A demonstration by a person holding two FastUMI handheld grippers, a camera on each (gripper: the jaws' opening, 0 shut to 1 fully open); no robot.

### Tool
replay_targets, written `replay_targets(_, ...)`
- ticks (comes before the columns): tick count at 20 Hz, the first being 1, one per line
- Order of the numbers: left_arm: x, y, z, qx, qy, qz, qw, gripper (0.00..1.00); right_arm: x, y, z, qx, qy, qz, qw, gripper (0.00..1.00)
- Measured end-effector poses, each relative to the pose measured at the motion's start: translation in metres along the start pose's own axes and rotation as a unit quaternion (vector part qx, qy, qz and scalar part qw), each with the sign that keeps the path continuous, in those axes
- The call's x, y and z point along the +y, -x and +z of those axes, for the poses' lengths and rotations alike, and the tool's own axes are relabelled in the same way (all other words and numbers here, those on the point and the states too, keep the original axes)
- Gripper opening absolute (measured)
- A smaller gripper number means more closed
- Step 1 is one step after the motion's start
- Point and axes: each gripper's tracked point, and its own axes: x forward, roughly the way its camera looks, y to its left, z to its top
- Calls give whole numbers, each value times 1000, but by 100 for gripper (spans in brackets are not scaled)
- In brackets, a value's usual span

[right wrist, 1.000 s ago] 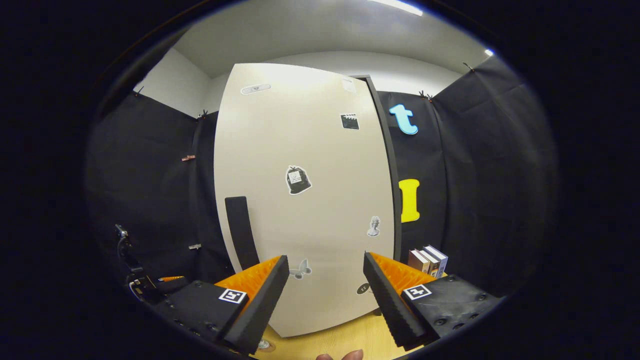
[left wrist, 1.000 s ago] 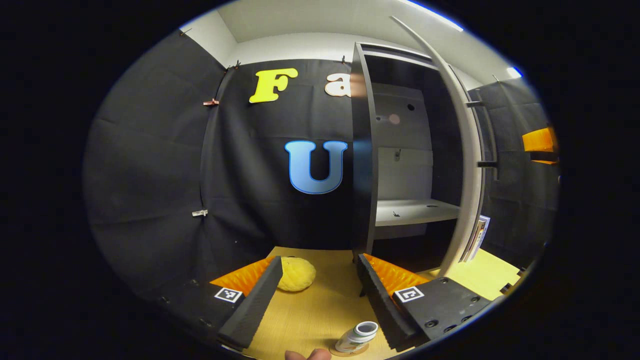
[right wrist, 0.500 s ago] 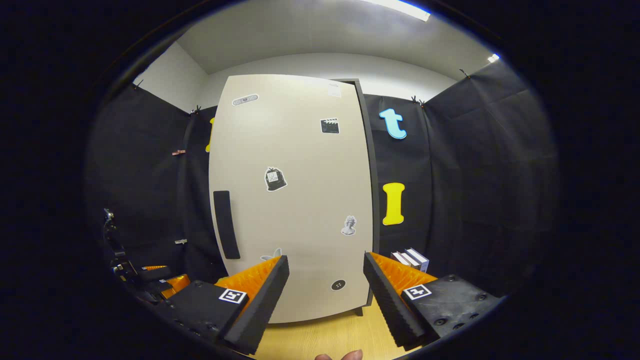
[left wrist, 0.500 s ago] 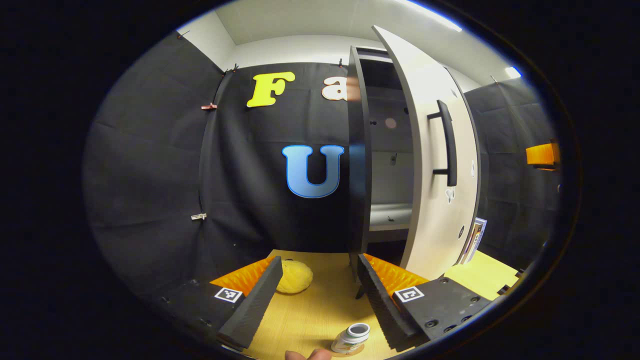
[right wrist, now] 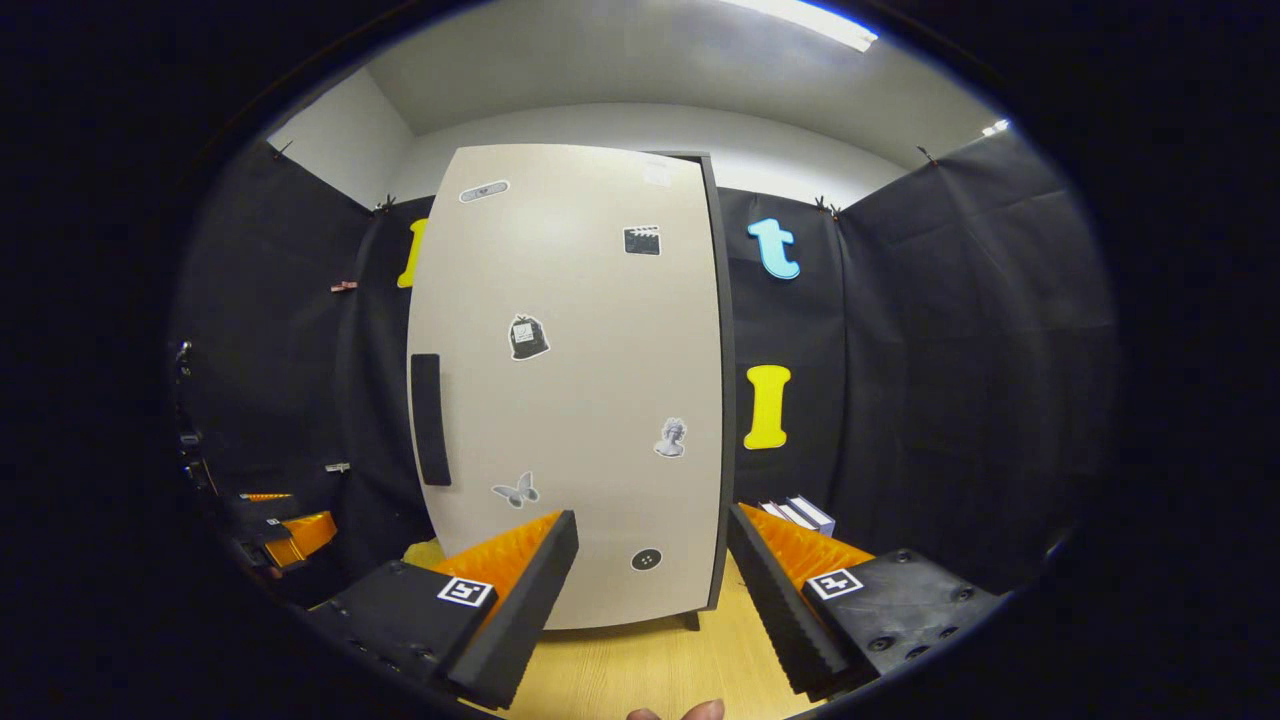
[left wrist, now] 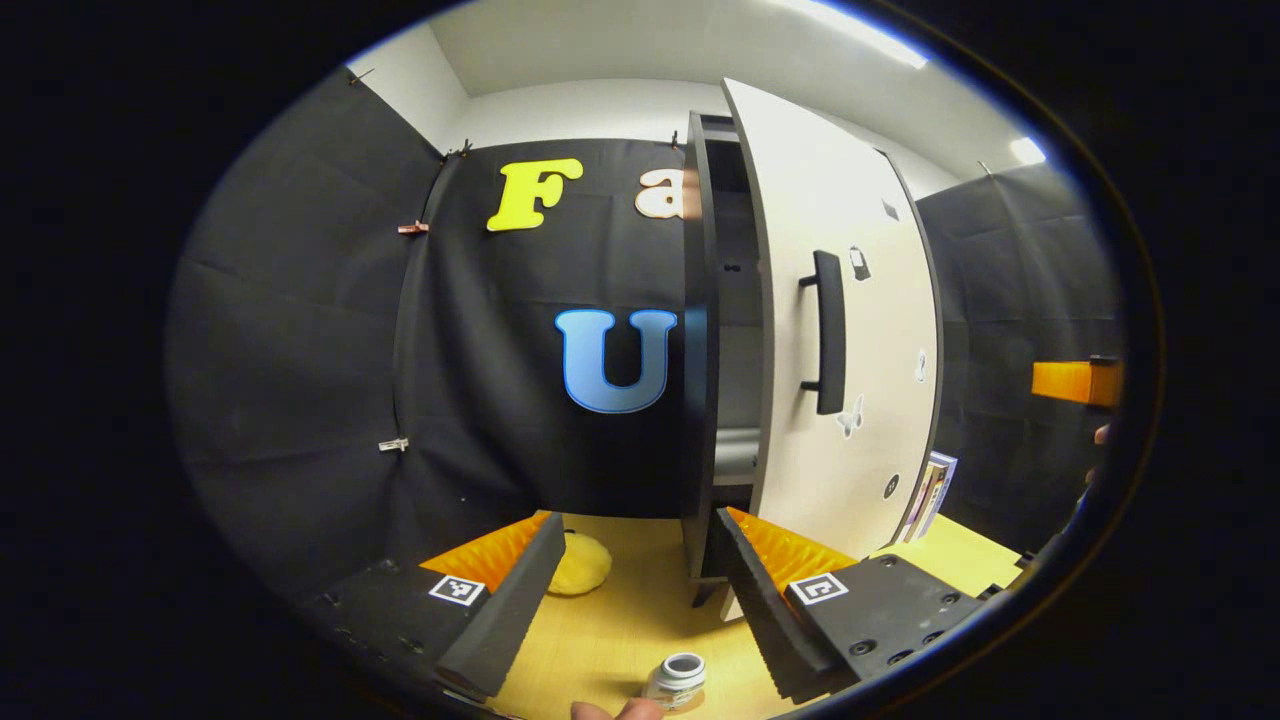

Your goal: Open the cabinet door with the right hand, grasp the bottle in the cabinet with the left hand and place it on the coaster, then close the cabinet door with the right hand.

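Observation:
The small white bottle [left wrist: 676, 680] stands upright on the wooden table at the bottom of the left gripper view, with a sliver of the coaster [left wrist: 693, 702] under it. My left gripper [left wrist: 640, 590] is open above and behind it, holding nothing. The pale cabinet door [left wrist: 850, 330], with its dark handle [left wrist: 828, 332], is almost shut and leaves a narrow gap. In the right gripper view the door [right wrist: 570, 380] faces me with its handle [right wrist: 428, 418] at the left. My right gripper [right wrist: 650, 590] is open, a short way off the door.
A yellow fuzzy ball [left wrist: 582, 565] lies on the table [left wrist: 610, 630] left of the cabinet. Several books [right wrist: 800, 515] stand to the right of the cabinet. The other gripper [right wrist: 290, 535] shows low at the left of the right gripper view.
The cabinet door has swung from wide open to nearly shut. My right gripper has drawn back from the door. The bottle has stayed in place on the coaster.

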Motion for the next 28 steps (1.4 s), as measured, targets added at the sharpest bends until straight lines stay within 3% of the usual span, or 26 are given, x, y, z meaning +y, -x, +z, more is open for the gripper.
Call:
replay_targets(7, -10, 7, 5, -3, -2, -2, 1000, 95, 2, -6, -19, 5, 10, -4, 1000, 98)
replay_targets(28, -16, 3, 14, -6, -11, -6, 1000, 95, -4, -3, -20, 1, 34, -13, 999, 96)
